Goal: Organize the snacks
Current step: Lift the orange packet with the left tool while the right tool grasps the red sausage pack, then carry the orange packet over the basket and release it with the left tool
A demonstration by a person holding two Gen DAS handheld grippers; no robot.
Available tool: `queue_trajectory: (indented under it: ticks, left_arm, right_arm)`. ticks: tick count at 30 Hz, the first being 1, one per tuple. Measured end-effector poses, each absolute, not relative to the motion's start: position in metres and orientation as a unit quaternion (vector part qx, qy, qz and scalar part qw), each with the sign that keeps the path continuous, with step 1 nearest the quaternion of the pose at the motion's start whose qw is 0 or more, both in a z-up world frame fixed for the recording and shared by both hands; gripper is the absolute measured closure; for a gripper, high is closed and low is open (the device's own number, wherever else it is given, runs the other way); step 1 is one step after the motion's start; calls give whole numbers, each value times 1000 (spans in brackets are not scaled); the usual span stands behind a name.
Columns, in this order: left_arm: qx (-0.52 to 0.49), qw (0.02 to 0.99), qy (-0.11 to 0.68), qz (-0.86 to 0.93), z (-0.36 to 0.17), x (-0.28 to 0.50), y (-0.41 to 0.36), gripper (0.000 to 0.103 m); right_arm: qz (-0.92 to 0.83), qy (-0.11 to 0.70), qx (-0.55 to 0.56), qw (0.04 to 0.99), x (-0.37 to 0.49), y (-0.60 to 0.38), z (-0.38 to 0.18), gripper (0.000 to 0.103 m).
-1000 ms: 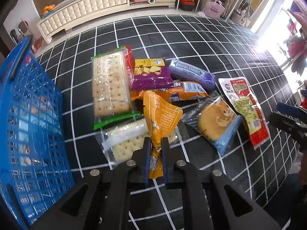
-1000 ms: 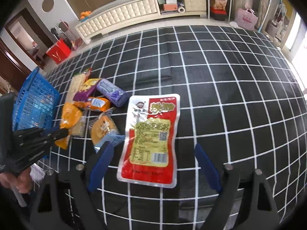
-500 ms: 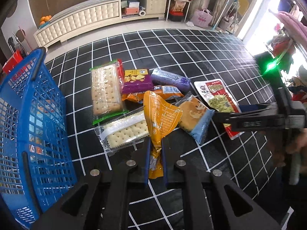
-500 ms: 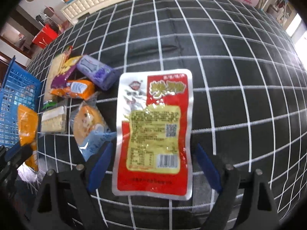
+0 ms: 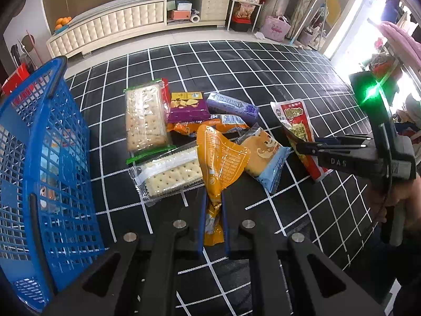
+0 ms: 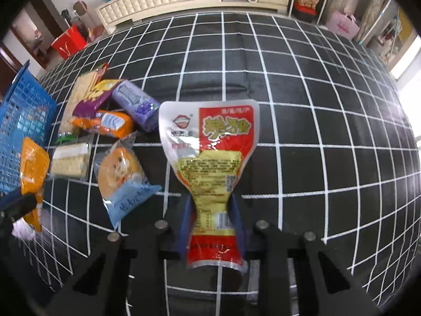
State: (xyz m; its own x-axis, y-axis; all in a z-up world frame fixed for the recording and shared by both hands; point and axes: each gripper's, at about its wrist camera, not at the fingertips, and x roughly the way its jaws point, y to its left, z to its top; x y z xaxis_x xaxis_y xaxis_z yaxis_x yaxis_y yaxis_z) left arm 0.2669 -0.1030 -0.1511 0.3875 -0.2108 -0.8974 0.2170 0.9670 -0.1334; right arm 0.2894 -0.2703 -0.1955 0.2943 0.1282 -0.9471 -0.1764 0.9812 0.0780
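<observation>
The cloth (image 6: 315,105) was black with a white grid. The basket (image 5: 39,158) was bright blue. One packet (image 6: 213,158) was red with a yellow label and a silvery white corner — another (image 5: 223,158) was orange. The cake wrapper (image 6: 123,184) was pale blue, the gum pack (image 5: 231,106) purple, and the chip bag (image 5: 188,108) purple and yellow.

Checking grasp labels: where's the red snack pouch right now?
The red snack pouch is pinched at its lower end in the right gripper, centre of the right wrist view, just right of the blue-wrapped cake on the grid cloth.
</observation>
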Motion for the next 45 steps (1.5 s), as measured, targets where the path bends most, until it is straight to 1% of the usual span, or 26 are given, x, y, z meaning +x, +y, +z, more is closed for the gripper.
queue_trajectory:
  ticks: [5, 16, 20, 28, 34, 42, 43, 44, 45]
  left_arm:
    - [1, 836, 531, -137, -143, 257, -101, 94]
    - [-18, 857, 494, -144, -94, 232, -75, 94]
    - [-22, 867, 477, -143, -73, 220, -60, 94]
    - [-32, 879, 461, -115, -53, 202, -11, 93]
    - [-40, 882, 461, -85, -45, 194, 36, 93]
    - [-56, 884, 460, -57, -47, 188, 89, 93]
    - [-59, 884, 461, -55, -49, 188, 93, 93]
    - [-63, 883, 462, -53, -52, 188, 98, 93]
    - [-65, 882, 465, -51, -54, 188, 103, 93]
  right_arm:
    - [96, 580, -11, 809, 272, -265, -191, 73]
    - [122, 525, -36, 842, 239, -237, -112, 74]
    - [145, 502, -41, 852, 233, -213, -84, 75]
    - [205, 467, -61, 858, 222, -138, -50, 76]
    - [250, 457, -69, 851, 215, -87, -39, 76]
    - [273, 462, -90, 839, 213, -32, -47, 77]
    - [274, 462, -93, 839, 213, -29, -47, 81]
    - [278, 463, -95, 836, 213, -23, -48, 99]
    - [279, 465, -95, 835, 213, -17, -48, 99]
